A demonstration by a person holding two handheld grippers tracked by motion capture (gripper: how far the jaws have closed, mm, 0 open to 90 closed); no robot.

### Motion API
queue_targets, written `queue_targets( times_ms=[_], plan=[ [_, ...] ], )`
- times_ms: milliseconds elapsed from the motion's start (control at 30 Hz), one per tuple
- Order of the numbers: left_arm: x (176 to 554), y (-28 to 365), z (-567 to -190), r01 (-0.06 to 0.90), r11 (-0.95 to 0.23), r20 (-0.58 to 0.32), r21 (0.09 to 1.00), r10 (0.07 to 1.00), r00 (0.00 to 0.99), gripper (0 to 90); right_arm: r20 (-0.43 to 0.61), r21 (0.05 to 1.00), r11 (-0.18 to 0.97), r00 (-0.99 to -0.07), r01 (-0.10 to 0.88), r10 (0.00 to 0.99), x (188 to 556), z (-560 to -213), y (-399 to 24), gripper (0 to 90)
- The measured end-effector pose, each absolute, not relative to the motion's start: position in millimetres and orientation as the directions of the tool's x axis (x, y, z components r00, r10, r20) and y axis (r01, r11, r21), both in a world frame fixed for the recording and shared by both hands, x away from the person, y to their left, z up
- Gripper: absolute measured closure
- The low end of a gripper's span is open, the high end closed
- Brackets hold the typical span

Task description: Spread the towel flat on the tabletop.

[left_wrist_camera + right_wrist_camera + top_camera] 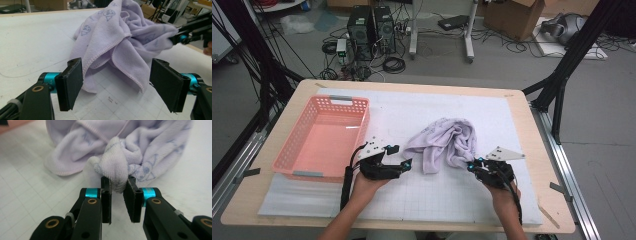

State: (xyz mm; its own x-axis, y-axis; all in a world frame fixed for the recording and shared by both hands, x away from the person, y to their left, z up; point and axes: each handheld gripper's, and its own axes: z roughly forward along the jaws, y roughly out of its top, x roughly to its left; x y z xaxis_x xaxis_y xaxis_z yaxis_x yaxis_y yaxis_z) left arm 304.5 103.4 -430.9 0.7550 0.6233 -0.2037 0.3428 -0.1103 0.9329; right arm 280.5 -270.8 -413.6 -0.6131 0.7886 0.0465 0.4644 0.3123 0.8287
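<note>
1. Two handheld claws worked at a crumpled lilac towel [446,142] lying in a heap near the middle of the counter [539,200], on a white gridded mat [412,107].
2. To the left of the towel sat a pink plastic basket [297,150] with nothing in it.
3. At the towel's near right edge, the right claw [475,165] was pinched on a bunched fold of terry cloth, its jaws nearly together with the fabric pressed between the pads.
4. Close to the towel's near left edge, the left claw [402,156] stood wide open and held nothing; a stitched hem of the towel hung just beyond its pads [72,82].
5. Judging by the way it slumped, the towel was light, soft and limp, so it would likely sag and drag from any single grip.
6. A stitched hem or corner looked the surest place to grasp, since thick folds might slip or pull loose layers along.
</note>
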Motion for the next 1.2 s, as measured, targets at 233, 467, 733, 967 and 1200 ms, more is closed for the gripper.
queue_targets(
  times_ms=[233, 467, 733, 967, 1200],
  plan=[
    [304.5, 102.8, -431.4, 0.346, -0.116, -0.203, 0.931, 0.623, 0.755, 27.3, 0.044, 0.858, 0.254, -0.554, 0.448, 0.831, 267.7, -399.3, -305.4, 77.3],
    [303.9, 97.0, -433.6, 0.348, -0.141, -0.200, 0.927, 0.598, 0.776, 31.2, -0.018, 0.882, 0.189, -0.369, 0.432, 0.929, 250.6, -391.1, -342.7, 74.5],
    [304.7, 73.3, -437.6, 0.343, -0.199, -0.180, 0.918, 0.561, 0.808, 35.1, 0.005, 0.895, 0.128, -0.296, 0.427, 0.955, 248.3, -393.7, -351.2, 60.3],
    [315.0, 48.0, -443.5, 0.398, -0.277, -0.177, 0.875, 0.580, 0.795, 29.8, 0.018, 0.882, 0.169, -0.389, 0.441, 0.921, 254.1, -400.2, -338.4, 61.9],
    [329.9, 6.3, -439.9, 0.386, -0.398, -0.093, 0.832, 0.586, 0.805, 33.7, 0.029, 0.823, 0.287, -0.540, 0.491, 0.841, 266.6, -417.9, -303.8, 62.5]
  ],
)
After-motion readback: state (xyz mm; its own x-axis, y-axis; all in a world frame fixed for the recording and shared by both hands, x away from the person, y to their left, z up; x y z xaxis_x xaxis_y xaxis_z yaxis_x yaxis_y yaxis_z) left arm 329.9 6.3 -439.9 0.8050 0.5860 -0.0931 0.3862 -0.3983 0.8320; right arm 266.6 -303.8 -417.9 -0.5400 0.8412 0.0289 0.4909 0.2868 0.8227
